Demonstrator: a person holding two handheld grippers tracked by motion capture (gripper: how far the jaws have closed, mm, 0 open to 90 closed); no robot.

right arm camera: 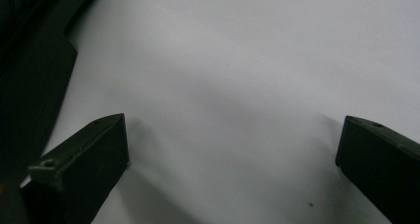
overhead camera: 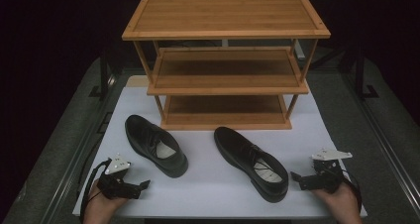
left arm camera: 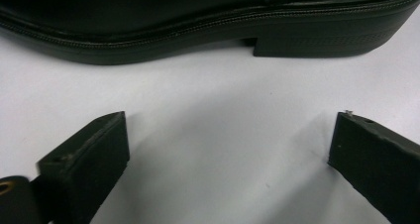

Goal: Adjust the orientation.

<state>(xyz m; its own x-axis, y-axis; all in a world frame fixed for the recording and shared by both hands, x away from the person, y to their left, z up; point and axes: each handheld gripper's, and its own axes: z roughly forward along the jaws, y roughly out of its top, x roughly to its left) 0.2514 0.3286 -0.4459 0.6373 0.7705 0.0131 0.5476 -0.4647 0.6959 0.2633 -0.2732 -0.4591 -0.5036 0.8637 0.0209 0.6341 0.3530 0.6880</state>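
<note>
Wooden three-tier shelf point(overhead camera: 225, 60) at upper centre on white bench point(overhead camera: 208, 184). Two black shoes before it: left shoe point(overhead camera: 155, 144) centre-left, right shoe point(overhead camera: 251, 162) centre-right. Left tongs point(overhead camera: 144, 184) lower left, right tongs point(overhead camera: 294, 176) lower right, both wide open, empty.

Left gripper point(overhead camera: 143, 184) held low at the near left of the high view, cradled from beneath in the left hand point(overhead camera: 101, 204), palm up, jaws pointing inward toward the middle. Grey three-cornered plate on top, cable looping off to the outside. Jaws spread wide in the left gripper view point(left arm camera: 225, 149), nothing between them. Right gripper point(overhead camera: 296, 177) mirrored at the near right, resting in the right hand point(overhead camera: 341, 199), jaws likewise aimed inward. Spread fully in the right gripper view point(right arm camera: 230, 154), gap bare. Both forearms entering from the bottom edge
</note>
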